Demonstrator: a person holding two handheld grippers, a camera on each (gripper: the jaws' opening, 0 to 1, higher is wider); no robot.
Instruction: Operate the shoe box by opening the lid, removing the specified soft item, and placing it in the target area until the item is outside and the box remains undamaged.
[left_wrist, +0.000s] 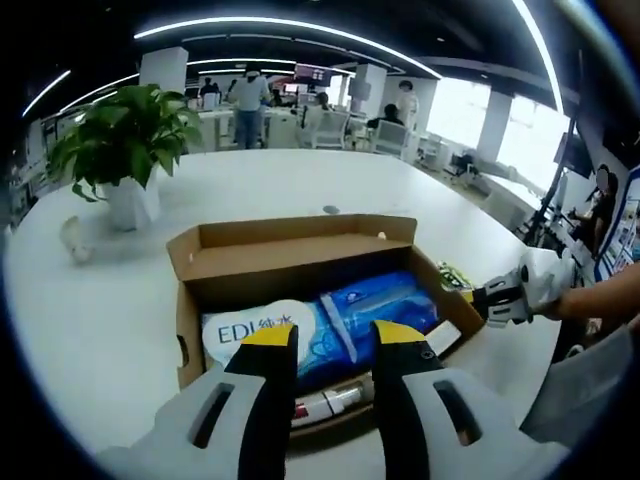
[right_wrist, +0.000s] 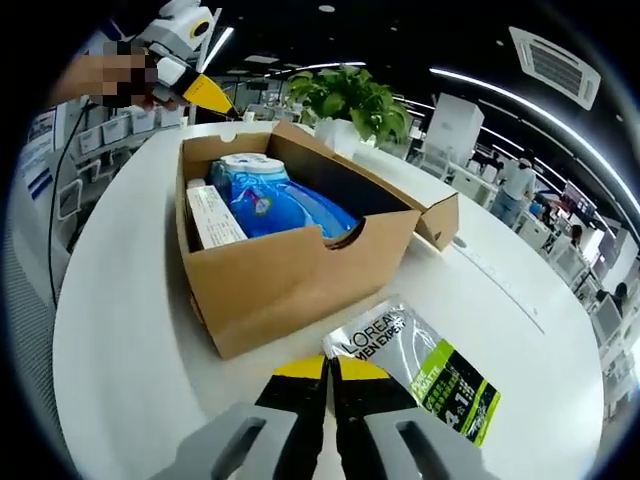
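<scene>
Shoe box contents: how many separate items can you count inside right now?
3: a blue soft pack across the middle of the shoe box, a white carton along one wall, a tube near the left gripper. More may be hidden.

Left claw (left_wrist: 335, 345): jaws parted with a clear gap between the yellow-tipped fingers, nothing held between them. In the right gripper view it (right_wrist: 205, 90) appears at upper left, gripped by the person's hand.

Right claw (right_wrist: 328, 368): jaws brought together, yellow tips almost touching, nothing between them. In the left gripper view it (left_wrist: 490, 298) enters from the right, held by a hand (left_wrist: 545, 280) on an outstretched forearm.
</scene>
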